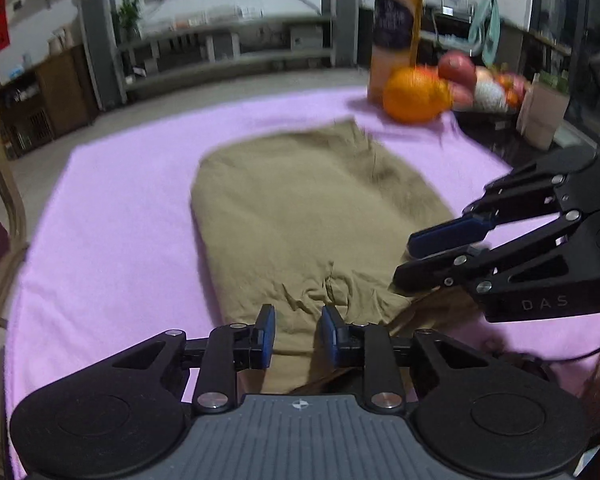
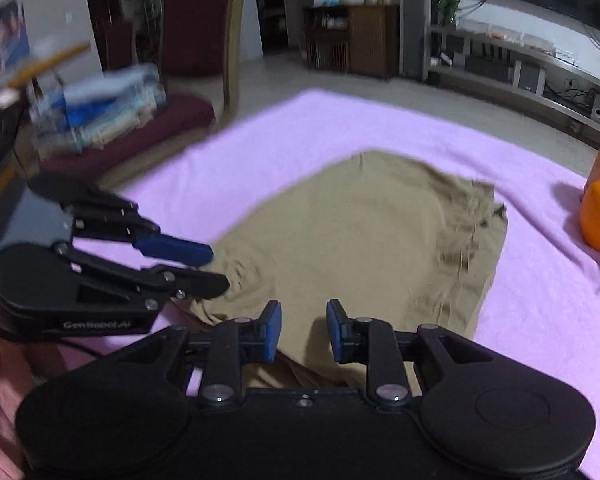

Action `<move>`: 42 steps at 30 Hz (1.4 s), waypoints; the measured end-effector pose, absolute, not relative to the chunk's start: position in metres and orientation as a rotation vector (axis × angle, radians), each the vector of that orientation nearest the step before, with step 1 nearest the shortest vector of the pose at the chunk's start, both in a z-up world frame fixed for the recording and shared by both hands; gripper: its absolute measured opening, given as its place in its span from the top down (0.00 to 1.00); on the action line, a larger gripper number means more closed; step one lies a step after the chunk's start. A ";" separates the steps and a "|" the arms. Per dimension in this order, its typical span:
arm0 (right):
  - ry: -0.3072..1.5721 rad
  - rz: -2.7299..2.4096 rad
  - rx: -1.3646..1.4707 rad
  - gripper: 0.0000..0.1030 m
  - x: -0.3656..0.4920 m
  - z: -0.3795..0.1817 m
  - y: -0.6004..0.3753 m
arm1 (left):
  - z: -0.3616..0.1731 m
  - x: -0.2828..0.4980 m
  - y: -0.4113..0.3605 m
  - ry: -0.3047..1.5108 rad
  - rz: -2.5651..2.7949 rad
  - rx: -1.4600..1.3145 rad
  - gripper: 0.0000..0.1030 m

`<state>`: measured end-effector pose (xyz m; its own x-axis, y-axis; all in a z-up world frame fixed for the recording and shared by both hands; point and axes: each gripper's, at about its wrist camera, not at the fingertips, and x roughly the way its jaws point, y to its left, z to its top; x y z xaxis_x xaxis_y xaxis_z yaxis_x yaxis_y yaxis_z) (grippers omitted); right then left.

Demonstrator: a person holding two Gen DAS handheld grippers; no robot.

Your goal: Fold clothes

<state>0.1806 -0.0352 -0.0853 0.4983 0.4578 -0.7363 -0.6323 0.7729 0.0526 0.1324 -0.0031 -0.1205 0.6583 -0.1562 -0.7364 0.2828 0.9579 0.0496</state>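
Pink towel (image 1: 112, 216) under khaki garment (image 1: 300, 216), near hem perhaps hidden behind jaws.

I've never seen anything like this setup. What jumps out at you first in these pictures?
A tan garment lies folded in the middle of a bright pink cloth covering the table. Two black grippers with blue pads, the left gripper and right gripper, hover over its near edge, jaws slightly apart. At the far corner sit an orange and a tall bottle.

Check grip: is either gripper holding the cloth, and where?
Nothing is held. The left gripper and right gripper hang part open over the near edge of the tan garment, pads not pressing it.
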 end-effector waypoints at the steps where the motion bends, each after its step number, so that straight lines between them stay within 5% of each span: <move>1: 0.847 0.641 -0.286 0.77 0.184 -0.093 -0.032 | -0.129 0.133 -0.007 0.829 -0.249 0.184 0.76; 9: 0.889 0.614 -0.332 0.78 0.182 -0.097 -0.031 | -0.128 0.133 -0.001 0.847 -0.253 0.157 0.78; 15: 0.785 0.629 -0.090 0.58 0.183 -0.064 -0.070 | -0.085 0.119 0.006 0.711 -0.265 0.166 0.61; 20: 0.729 0.489 0.152 0.58 0.210 -0.053 -0.100 | -0.076 0.138 0.012 0.680 -0.233 0.125 0.61; 27: 0.801 0.342 0.172 0.77 0.251 -0.075 -0.094 | -0.093 0.174 -0.010 0.708 -0.260 0.339 0.67; 36: 0.904 0.328 -0.161 0.81 0.271 -0.112 -0.051 | -0.110 0.192 0.003 0.782 -0.281 0.180 0.71; 42: 0.882 0.296 -0.076 0.80 0.268 -0.093 -0.065 | -0.097 0.187 0.004 0.754 -0.286 0.157 0.73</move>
